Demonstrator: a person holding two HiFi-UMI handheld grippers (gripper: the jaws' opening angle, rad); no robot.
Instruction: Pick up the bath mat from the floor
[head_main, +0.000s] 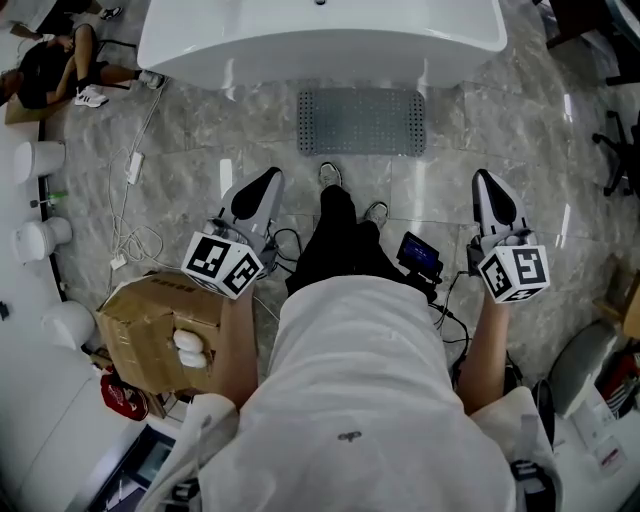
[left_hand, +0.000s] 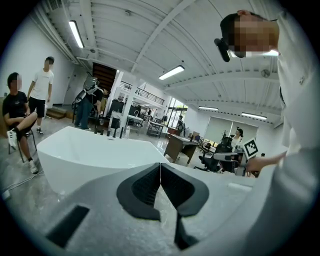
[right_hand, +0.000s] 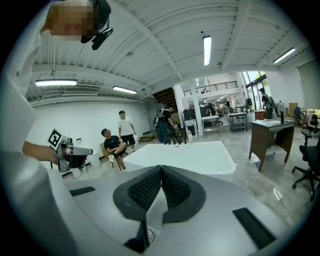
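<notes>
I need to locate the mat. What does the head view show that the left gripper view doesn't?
Head view only: the grey bath mat lying flat on the floor before the bathtub, and a cardboard box. Left gripper view only: ceiling lights and desks. Both: the bathtub, the seated person, and the left tongs, shut and empty.

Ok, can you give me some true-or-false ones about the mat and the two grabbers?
1. The bath mat lies flat on the floor beside the bathtub. True.
2. The left gripper holds the mat. False: its jaws are shut on nothing, apart from the mat.
3. The right gripper has its jaws together. True.
4. The cardboard box sits on the mat. False: it is off to the person's left, away from the mat.
</notes>
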